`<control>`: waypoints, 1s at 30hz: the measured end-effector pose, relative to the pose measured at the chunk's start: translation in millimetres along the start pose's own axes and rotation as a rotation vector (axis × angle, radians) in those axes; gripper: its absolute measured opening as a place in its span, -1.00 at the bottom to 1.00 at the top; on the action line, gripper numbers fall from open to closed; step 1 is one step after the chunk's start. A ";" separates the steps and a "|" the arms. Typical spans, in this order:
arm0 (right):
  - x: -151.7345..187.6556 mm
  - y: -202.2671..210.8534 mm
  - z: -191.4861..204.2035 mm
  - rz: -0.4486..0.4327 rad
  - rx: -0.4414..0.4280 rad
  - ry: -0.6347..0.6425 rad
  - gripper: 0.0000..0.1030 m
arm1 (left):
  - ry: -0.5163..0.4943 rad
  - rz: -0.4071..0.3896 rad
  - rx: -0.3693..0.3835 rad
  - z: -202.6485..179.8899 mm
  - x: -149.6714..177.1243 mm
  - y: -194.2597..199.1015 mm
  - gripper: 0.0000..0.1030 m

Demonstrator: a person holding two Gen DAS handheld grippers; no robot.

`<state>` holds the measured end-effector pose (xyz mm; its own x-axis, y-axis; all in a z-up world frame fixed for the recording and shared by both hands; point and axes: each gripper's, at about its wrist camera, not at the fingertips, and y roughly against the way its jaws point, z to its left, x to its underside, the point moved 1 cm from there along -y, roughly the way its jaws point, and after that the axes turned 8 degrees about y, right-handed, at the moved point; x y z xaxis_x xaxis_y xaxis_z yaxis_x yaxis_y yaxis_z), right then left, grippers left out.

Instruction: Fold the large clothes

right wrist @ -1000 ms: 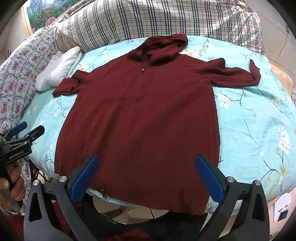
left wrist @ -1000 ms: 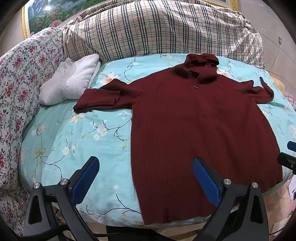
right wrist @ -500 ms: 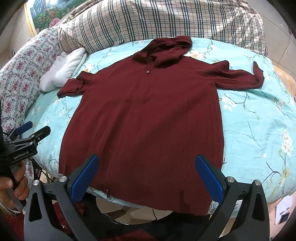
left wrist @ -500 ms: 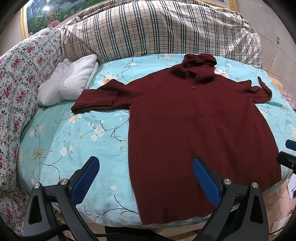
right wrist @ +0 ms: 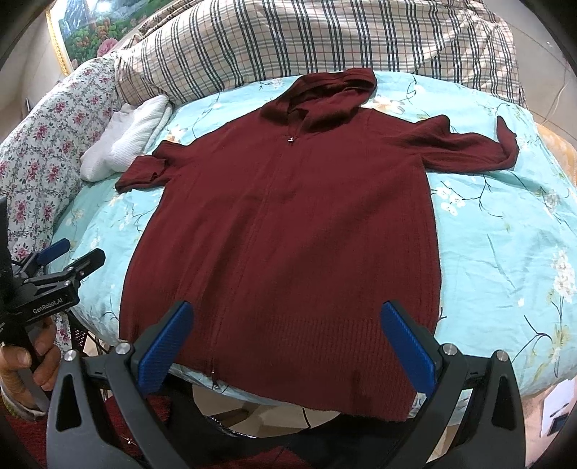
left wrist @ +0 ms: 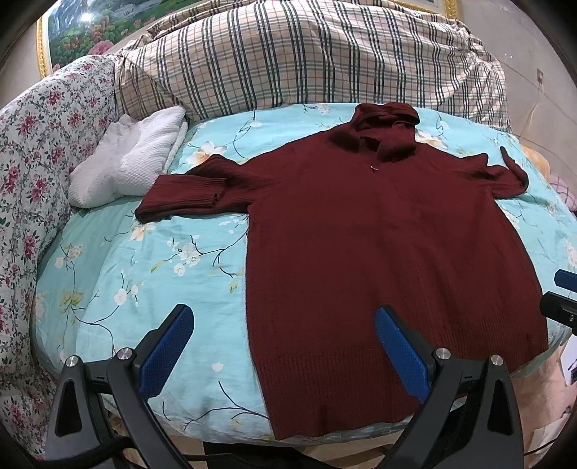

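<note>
so far nothing folded | maroon hoodie (right wrist: 288, 231) flat on bed (right wrist: 505, 252) | left claw (left wrist: 285, 342) released | right claw (right wrist: 286, 335) released, both empty | all folds left

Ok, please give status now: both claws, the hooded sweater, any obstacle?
Left claw open, empty. Right claw open, empty. Maroon hooded sweater flat on bed, unfolded, hem over edge. White towel beside the sweater's sleeve cuff.

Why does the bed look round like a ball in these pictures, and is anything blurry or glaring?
Left wrist view: fisheye bending curves the bed and darkens the corners; the maroon hooded sweater is sharp; glare hits the framed painting. Right wrist view: same bulge, even indoor light, soft shadows, sweater in focus.
</note>
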<state>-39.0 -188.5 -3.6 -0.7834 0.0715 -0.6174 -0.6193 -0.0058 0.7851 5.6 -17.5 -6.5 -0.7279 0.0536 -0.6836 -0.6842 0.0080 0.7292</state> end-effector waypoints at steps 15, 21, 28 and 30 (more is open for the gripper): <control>-7.5 -0.1 -12.6 -0.030 -0.020 -0.045 1.00 | 0.000 -0.017 0.019 2.9 -9.1 -15.9 0.96; -12.4 -1.5 -28.8 -0.043 -0.032 -0.091 1.00 | 0.035 -0.067 0.075 -1.9 -14.4 -23.3 0.96; -19.3 -2.6 -80.2 -0.111 -0.038 -0.209 1.00 | 0.043 -0.070 0.098 -3.1 -27.9 -38.7 0.96; -23.8 -3.3 -105.5 -0.108 -0.056 -0.249 1.00 | 0.049 -0.062 0.098 -3.6 -32.0 -44.0 0.96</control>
<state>-23.8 -295.4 3.4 -0.6802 0.3172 -0.6608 -0.7057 -0.0396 0.7074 58.8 -23.1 -16.8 -0.6872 0.0009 -0.7265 -0.7222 0.1079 0.6832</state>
